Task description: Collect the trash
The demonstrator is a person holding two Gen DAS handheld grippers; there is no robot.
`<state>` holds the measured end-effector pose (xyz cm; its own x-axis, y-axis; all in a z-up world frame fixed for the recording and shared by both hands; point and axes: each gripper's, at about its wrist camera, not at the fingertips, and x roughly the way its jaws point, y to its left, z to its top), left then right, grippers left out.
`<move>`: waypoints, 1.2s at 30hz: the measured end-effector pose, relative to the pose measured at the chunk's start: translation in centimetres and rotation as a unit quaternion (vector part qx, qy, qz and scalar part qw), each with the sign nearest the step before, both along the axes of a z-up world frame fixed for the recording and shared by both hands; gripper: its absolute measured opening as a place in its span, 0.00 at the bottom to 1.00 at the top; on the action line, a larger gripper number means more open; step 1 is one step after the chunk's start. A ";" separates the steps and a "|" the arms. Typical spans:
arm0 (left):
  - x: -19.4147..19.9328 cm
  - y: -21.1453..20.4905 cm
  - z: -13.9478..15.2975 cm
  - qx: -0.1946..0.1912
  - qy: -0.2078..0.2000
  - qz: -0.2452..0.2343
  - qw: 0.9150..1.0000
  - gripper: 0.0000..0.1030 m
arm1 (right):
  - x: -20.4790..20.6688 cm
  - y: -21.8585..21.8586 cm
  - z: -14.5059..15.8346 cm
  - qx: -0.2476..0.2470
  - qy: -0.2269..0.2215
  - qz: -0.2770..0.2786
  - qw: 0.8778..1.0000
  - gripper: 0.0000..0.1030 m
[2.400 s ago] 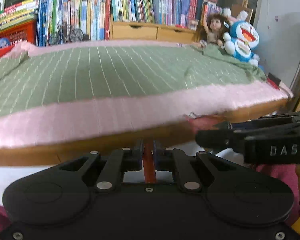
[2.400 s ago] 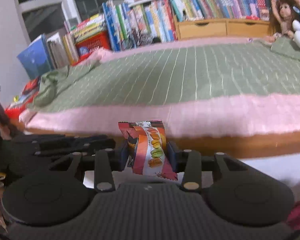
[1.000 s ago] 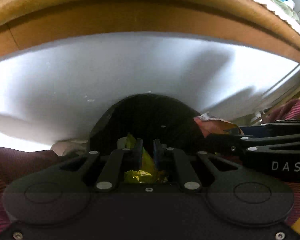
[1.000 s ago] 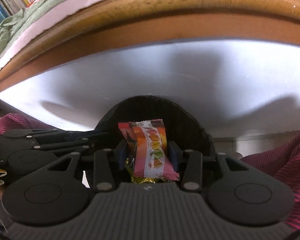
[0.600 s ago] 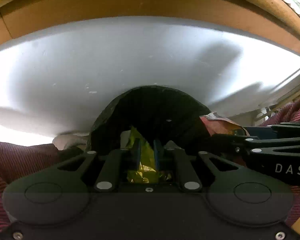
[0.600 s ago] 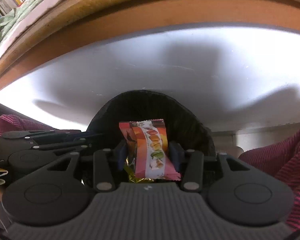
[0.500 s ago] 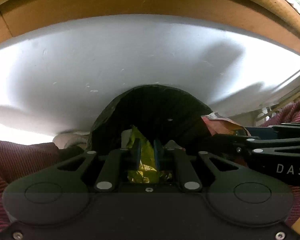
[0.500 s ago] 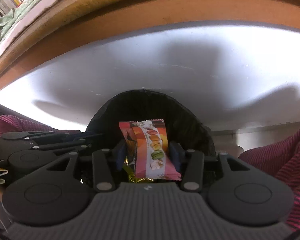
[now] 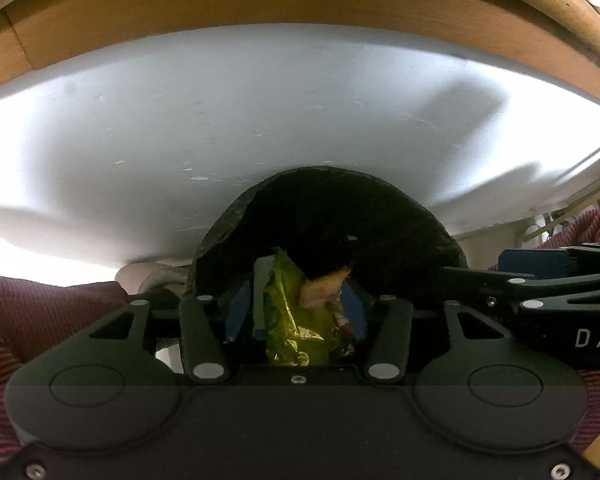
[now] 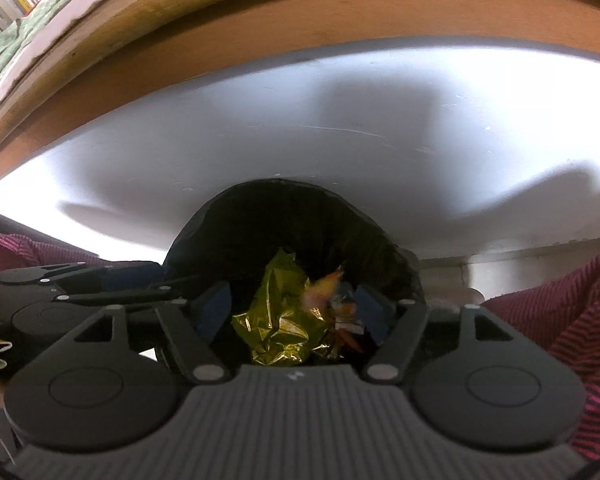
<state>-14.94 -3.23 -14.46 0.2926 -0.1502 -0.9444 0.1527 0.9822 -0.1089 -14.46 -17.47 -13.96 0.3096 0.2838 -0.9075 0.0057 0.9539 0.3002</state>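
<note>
Both claws, left (image 9: 296,304) and right (image 10: 294,312), are opening above the black bin (image 10: 260,220); a blurred orange wrapper (image 10: 324,284) lies loose below them.

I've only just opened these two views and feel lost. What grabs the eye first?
A crumpled gold foil wrapper glints in the black trash bag, between the opening jaws of the right hand-held gripper. Beside it a blurred orange snack packet drops in. Behind is a white bed side under a wooden rail.

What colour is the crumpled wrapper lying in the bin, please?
Shiny yellow-gold foil wrapper; it shows best in the right wrist view.
</note>
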 end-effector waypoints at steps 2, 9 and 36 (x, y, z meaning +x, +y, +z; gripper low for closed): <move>0.0 0.0 0.0 0.001 -0.001 0.001 1.000 0.52 | 0.0 -0.1 0.1 -0.003 0.000 -0.001 1.000 0.81; 0.1 0.2 0.0 0.011 -0.005 0.001 1.000 0.64 | -0.1 -0.2 0.4 -0.018 -0.002 -0.002 1.000 0.85; -0.3 0.8 0.2 0.011 -0.018 0.004 1.000 0.82 | -0.4 -0.4 0.3 -0.028 -0.002 -0.005 1.000 0.87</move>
